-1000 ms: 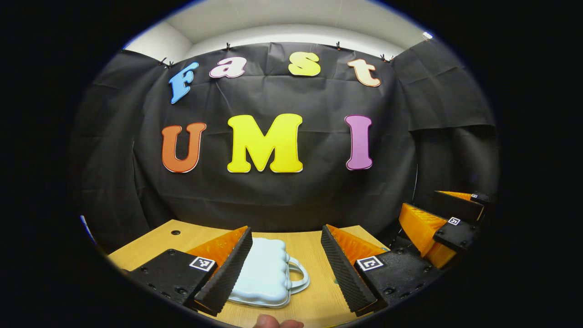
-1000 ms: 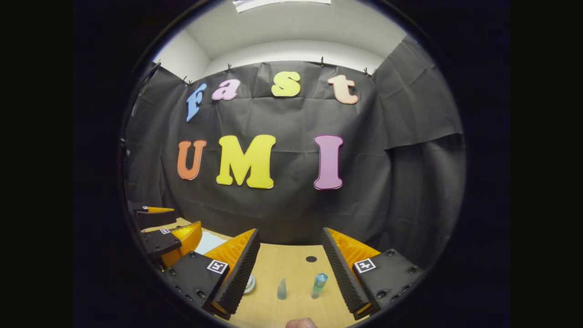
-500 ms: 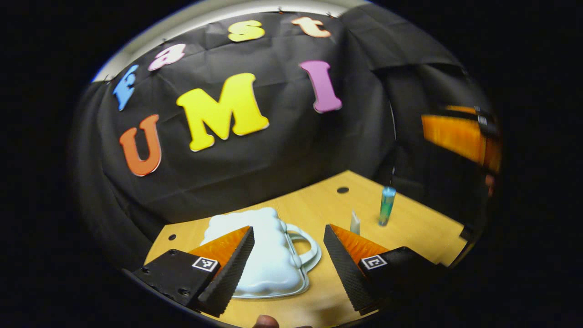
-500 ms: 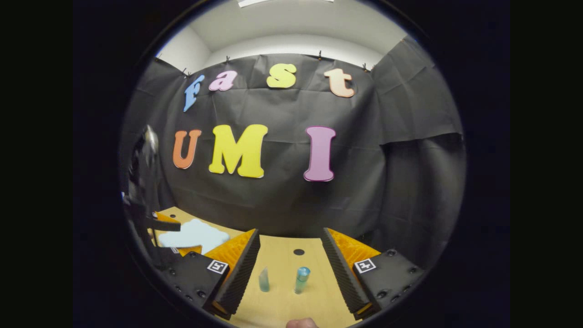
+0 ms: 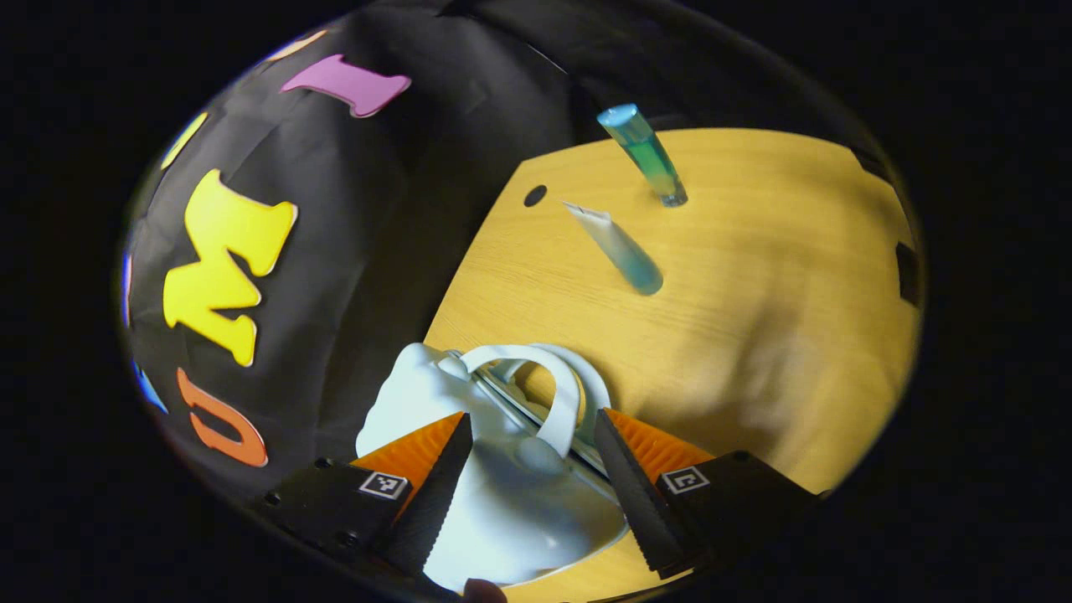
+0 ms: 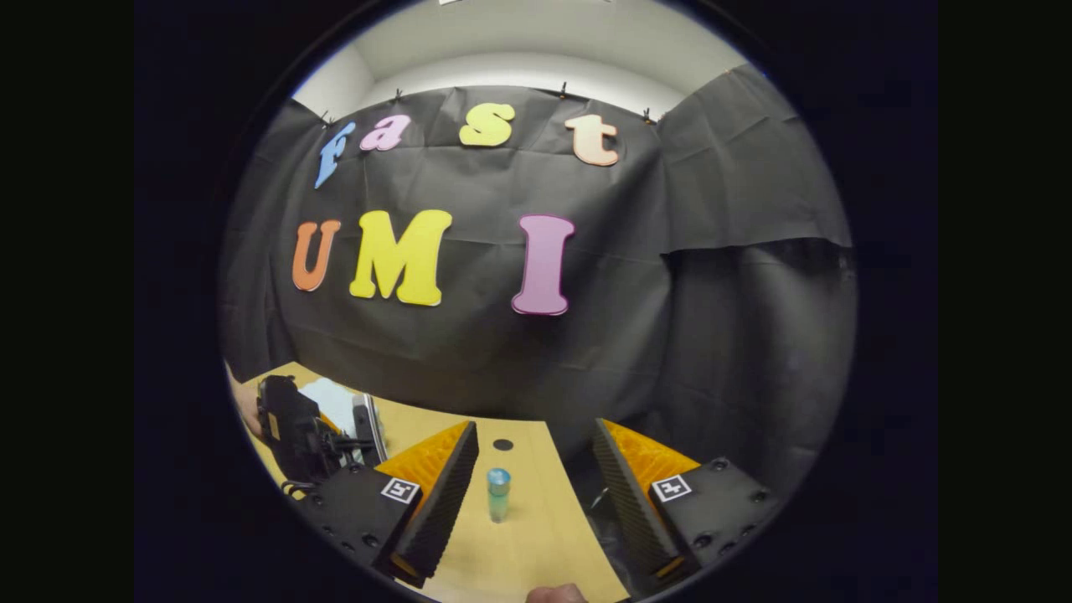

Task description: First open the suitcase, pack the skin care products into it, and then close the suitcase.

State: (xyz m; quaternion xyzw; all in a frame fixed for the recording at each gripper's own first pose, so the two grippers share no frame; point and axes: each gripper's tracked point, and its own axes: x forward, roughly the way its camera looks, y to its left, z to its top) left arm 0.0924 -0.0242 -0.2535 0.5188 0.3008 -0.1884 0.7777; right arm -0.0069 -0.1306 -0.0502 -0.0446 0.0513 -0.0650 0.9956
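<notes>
Black cloth lines the booth behind a pale wooden table (image 5: 754,276) in the left gripper view, which is tilted steeply. On the table lies the suitcase (image 5: 511,502), a small white case with a bumpy shell and a looped handle (image 5: 553,394); a bright metal seam runs along its edge, and the handle stands up between the fingers. The left gripper (image 5: 532,494) hangs just above the case with its jaws spread wide to either side of the handle, gripping nothing. Whether a finger touches the shell cannot be told. Farther along the table stands a blue-green bottle (image 5: 645,155), and near it a pale tube (image 5: 615,249) stands on its cap, both well apart from the suitcase. A dark round hole (image 5: 534,195) marks the table near the cloth.

Black cloth also backs the right gripper view, under a white ceiling. The right gripper (image 6: 536,494) has its jaws spread and empty above the table (image 6: 536,544). The bottle (image 6: 498,494) stands upright between the fingers, nearer the left one, touching neither. The hole (image 6: 502,445) sits beyond it. At far left the left gripper (image 6: 301,431) appears over the white suitcase (image 6: 335,402), with a hand (image 6: 245,406) behind it.
</notes>
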